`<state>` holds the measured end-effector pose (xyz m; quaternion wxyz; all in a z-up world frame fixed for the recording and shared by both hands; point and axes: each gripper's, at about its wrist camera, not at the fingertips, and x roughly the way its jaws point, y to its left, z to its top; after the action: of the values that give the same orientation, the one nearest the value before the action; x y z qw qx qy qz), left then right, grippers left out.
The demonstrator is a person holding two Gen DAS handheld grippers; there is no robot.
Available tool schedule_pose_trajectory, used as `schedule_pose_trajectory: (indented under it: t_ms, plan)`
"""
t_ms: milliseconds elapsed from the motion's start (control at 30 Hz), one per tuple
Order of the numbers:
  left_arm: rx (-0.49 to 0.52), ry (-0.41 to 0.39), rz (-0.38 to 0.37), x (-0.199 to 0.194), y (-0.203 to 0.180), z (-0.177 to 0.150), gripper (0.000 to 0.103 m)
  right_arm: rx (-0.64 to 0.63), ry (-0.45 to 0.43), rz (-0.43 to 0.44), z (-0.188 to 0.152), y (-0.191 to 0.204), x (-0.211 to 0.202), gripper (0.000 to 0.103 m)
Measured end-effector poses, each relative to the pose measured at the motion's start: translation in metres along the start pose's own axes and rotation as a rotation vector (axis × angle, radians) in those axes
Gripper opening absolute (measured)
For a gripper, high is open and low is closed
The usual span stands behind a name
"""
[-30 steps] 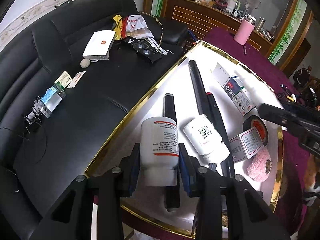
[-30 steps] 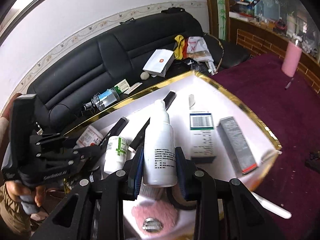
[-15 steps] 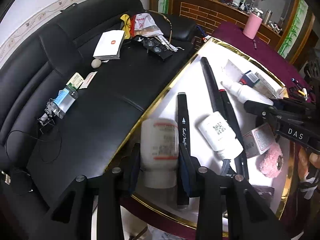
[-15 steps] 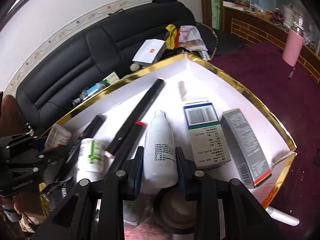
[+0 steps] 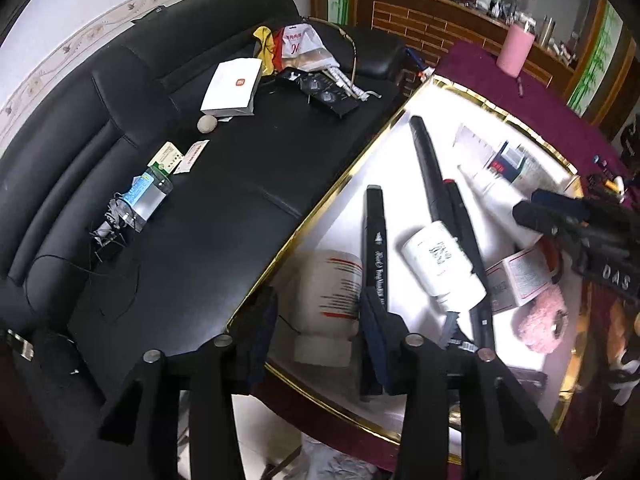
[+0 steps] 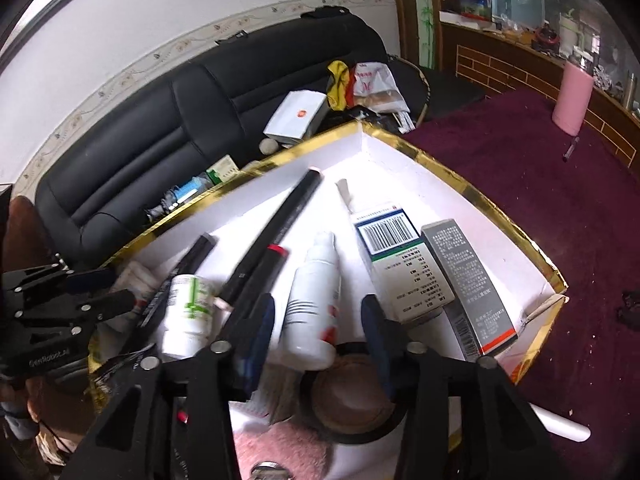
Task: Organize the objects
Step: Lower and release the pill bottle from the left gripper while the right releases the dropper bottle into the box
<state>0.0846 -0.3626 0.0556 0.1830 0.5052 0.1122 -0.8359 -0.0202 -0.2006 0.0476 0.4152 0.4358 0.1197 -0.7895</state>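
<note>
Fingers of both grippers, just opening, flank white bottle (image 5: 329,300) and spray bottle (image 6: 312,304).

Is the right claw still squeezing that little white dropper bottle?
Apart. In the right wrist view the right gripper has just been opening; gaps show between both pads and the dropper bottle, lying in the white box.

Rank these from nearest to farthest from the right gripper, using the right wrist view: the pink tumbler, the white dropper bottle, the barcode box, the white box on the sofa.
1. White dropper bottle: between the fingers of the right gripper, in the gold-rimmed tray.
2. Barcode box: just right of the bottle, in the tray.
3. White box: beyond the tray, on the black sofa.
4. Pink tumbler: far right, on the maroon cloth.
</note>
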Motion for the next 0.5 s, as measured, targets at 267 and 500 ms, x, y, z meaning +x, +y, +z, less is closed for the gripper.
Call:
schedule_pose_trajectory:
  t_ms: [267, 500]
  plan:
    - [0.003, -0.083, -0.086, -0.03, -0.013, -0.004, 0.053, -0.019, -0.103, 0.055, -0.02, -0.014, -0.059, 0.083]
    - [0.118, -0.124, -0.171, -0.051, -0.059, -0.012, 0.058, 0.092, -0.184, 0.026, -0.058, -0.071, -0.1, 0.096]
